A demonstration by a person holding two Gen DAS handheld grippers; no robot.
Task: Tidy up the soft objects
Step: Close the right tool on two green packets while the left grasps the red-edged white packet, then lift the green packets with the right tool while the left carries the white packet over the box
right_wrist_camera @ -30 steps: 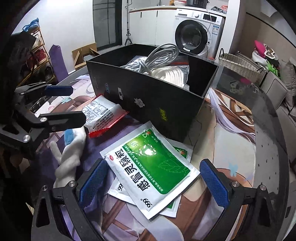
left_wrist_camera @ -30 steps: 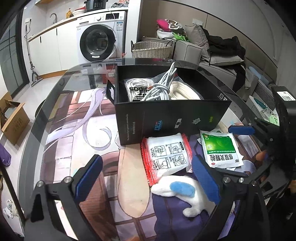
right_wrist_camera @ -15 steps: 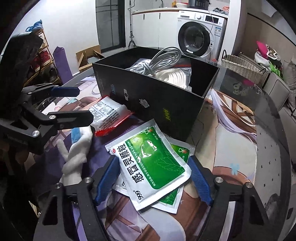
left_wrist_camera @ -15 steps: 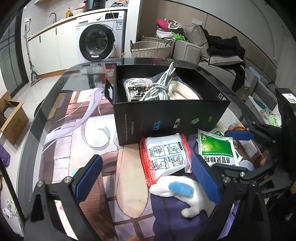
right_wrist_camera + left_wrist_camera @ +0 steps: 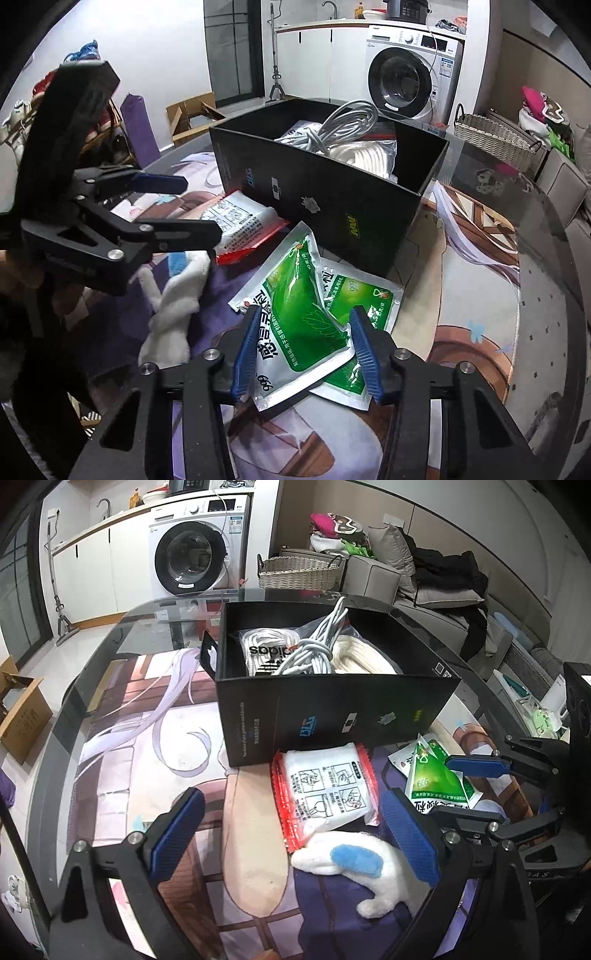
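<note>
The right gripper [image 5: 306,347] is closing on the top green sachet [image 5: 303,306], lying before the black box [image 5: 332,206] on the table's mat; pads already pinch it. The left gripper [image 5: 295,834] waits wide open over the plush toy [image 5: 369,864]. Next comes, I think, a lift into the box.

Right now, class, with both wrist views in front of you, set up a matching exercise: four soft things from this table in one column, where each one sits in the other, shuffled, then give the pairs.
Things:
1. green sachet
2. white cable bundle
3. red-edged white pack
4. white plush toy

Places:
A. inside the black box
B. on the mat, against the box's front wall
C. buckled between the right gripper pads as its jaws close
D. on the mat by the open left gripper, its far end overlapping a pack's near edge

Pairs: 1-C, 2-A, 3-B, 4-D
</note>
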